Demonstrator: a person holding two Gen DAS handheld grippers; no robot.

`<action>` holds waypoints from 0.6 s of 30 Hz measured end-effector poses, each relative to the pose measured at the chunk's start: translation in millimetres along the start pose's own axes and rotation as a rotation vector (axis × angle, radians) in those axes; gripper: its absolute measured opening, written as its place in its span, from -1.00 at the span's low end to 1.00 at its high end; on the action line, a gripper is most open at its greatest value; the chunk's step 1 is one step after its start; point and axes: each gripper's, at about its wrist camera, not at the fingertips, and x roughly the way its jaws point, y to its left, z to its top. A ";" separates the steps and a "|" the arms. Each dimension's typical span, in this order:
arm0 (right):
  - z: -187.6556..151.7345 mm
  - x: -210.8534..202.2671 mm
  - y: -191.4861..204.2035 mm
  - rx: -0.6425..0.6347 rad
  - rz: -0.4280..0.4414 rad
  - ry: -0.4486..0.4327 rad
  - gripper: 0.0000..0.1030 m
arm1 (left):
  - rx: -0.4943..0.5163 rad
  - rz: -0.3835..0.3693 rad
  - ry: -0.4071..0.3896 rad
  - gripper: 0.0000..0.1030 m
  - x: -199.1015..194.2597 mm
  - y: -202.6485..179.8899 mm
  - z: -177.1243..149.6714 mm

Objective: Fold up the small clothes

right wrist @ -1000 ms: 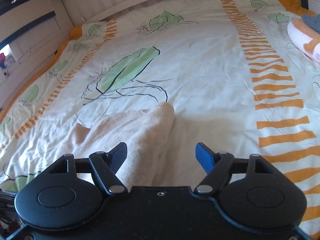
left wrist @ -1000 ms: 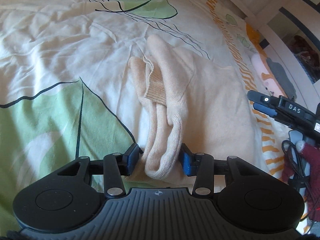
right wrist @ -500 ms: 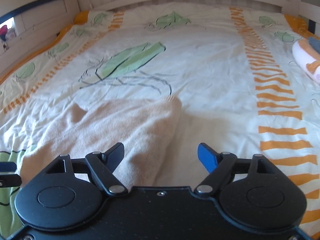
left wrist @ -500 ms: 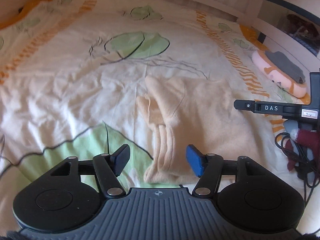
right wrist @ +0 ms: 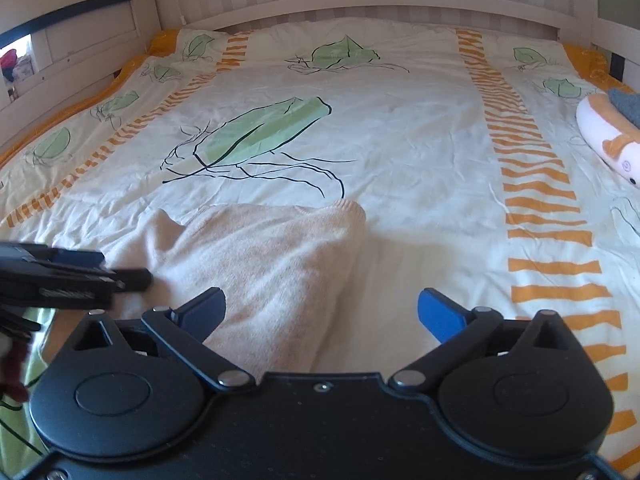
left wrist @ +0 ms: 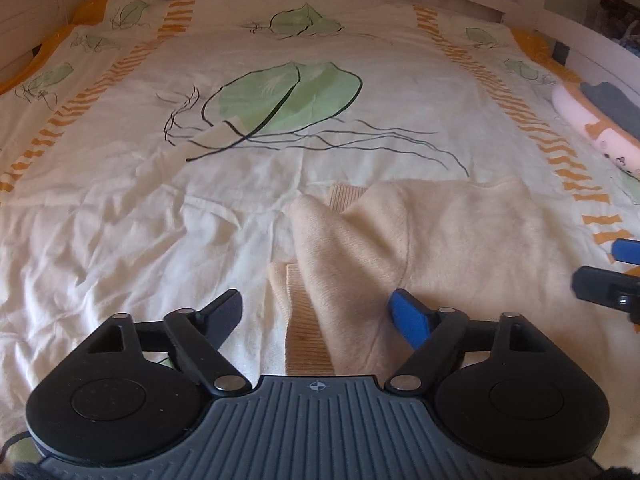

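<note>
A cream knit garment [left wrist: 460, 240] lies on the bed, with a sleeve folded over its left side and a ribbed cuff [left wrist: 306, 332] near me. My left gripper [left wrist: 320, 312] is open and empty, its jaws on either side of that folded sleeve, not gripping it. In the right wrist view the same garment [right wrist: 272, 256] lies flat in front of my right gripper [right wrist: 322, 312], which is open and empty above its right edge. The left gripper's fingers [right wrist: 80, 272] show at the left there; the right gripper's fingertips [left wrist: 616, 268] show at the right edge of the left wrist view.
The bed cover [left wrist: 200, 208] is white with green leaves and orange stripes. A pink and orange plush toy [left wrist: 592, 120] lies at the right edge; it also shows in the right wrist view [right wrist: 608, 140]. White wooden rails [right wrist: 360, 4] run along the head and sides.
My left gripper opened and let go of the folded sleeve, then drew back and tilted up. The sleeve now lies on the garment. The right gripper stayed open and also drew back.
</note>
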 end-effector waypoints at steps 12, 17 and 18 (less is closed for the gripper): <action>-26.9 -43.3 0.4 0.178 -0.028 -0.001 0.99 | -0.009 -0.015 -0.030 0.99 -50.2 4.1 -15.6; -34.8 -61.8 17.8 0.174 -0.041 -0.001 0.99 | 0.019 -0.060 -0.007 0.99 -75.4 -4.2 -36.2; -36.2 -64.5 21.9 0.165 -0.044 0.003 0.99 | 0.019 -0.076 -0.011 0.99 -80.0 -5.3 -40.4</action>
